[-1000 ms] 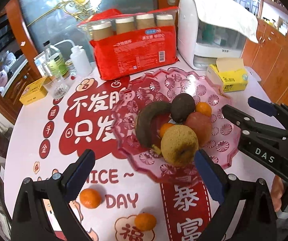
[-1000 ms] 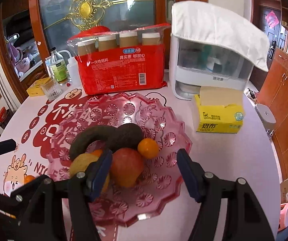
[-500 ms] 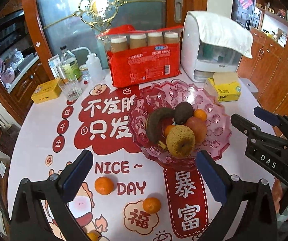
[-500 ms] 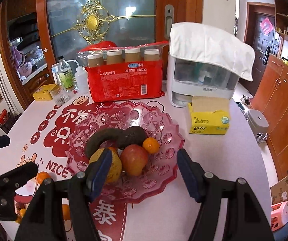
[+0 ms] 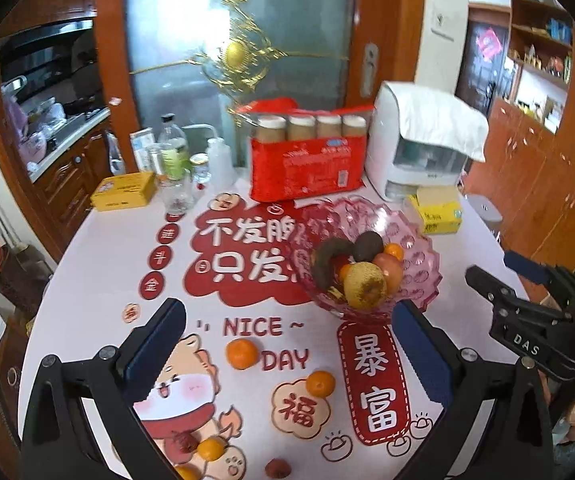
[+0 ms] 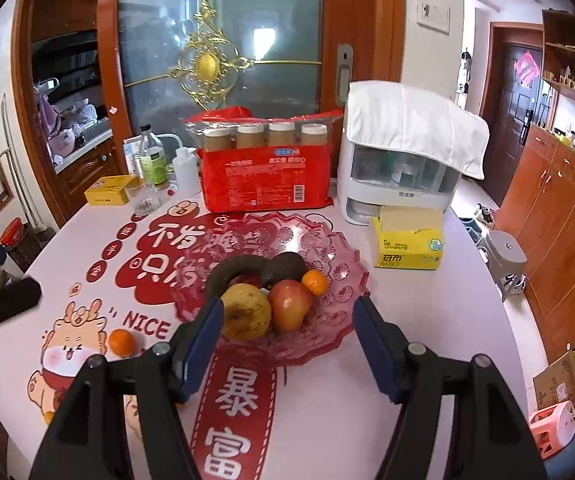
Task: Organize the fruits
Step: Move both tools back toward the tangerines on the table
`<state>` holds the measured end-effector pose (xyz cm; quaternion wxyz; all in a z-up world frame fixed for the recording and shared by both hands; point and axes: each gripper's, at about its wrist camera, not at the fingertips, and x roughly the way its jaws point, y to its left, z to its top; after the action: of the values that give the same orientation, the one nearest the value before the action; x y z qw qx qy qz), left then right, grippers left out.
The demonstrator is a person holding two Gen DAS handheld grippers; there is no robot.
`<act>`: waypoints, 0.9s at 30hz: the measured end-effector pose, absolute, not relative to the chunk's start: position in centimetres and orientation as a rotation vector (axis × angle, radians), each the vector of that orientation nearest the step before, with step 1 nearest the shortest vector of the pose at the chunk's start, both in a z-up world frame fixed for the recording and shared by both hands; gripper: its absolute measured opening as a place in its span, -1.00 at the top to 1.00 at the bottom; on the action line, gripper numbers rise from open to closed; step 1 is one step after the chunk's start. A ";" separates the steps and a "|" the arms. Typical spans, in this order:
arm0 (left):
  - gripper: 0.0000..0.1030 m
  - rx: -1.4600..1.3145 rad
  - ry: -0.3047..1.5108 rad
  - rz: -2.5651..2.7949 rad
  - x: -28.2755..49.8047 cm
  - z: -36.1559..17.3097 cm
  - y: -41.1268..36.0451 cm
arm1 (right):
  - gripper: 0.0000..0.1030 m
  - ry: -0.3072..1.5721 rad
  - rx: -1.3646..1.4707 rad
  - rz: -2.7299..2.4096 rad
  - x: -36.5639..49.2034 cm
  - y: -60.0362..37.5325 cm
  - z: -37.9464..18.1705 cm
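Both grippers hang above a round surface [image 6: 427, 332] covered in a red-and-white printed cloth, each with its blue-padded fingers spread apart and nothing between them. The left gripper [image 5: 287, 354] looks down on two loose tangerines: one tangerine [image 5: 241, 353] beside the printed "DAY", a second tangerine [image 5: 321, 383] just nearer the front edge. A third small orange fruit [image 5: 210, 449] and two dark red fruits (too small to name) lie at the front edge. The right gripper [image 6: 287, 344] faces the pink glass fruit dish [image 6: 339, 280] near the middle of the surface, which holds a brownish pear [image 6: 246, 312], a red apple [image 6: 289, 304], an avocado [image 6: 285, 266], a blackened banana [image 6: 233, 270] and a small tangerine in the dish [image 6: 314, 282]. Along the back edge stand a red pack of paper cups [image 6: 267, 176], a white appliance [image 6: 399, 172] under a cloth and a yellow tissue box [image 6: 407, 246].
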<state>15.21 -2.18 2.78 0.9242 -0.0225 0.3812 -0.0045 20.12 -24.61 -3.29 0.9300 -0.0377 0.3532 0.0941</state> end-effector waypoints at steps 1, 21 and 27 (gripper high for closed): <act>-0.99 -0.052 0.777 -0.001 14.7 3.0 -1.6 | -0.31 0.722 -0.080 0.194 19.5 -24.3 -3.1; -0.99 -0.026 0.901 0.092 10.6 -0.8 12.1 | -0.31 0.803 -0.107 0.166 12.4 -14.7 -4.2; -0.99 0.024 0.973 0.015 12.3 -3.6 13.4 | -0.31 0.829 -0.120 0.132 12.0 -11.7 -5.0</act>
<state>12.30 13.36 -3.60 0.8839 0.0115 0.4674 0.0070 11.95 -11.67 -5.04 0.9115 -0.0581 0.4022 0.0639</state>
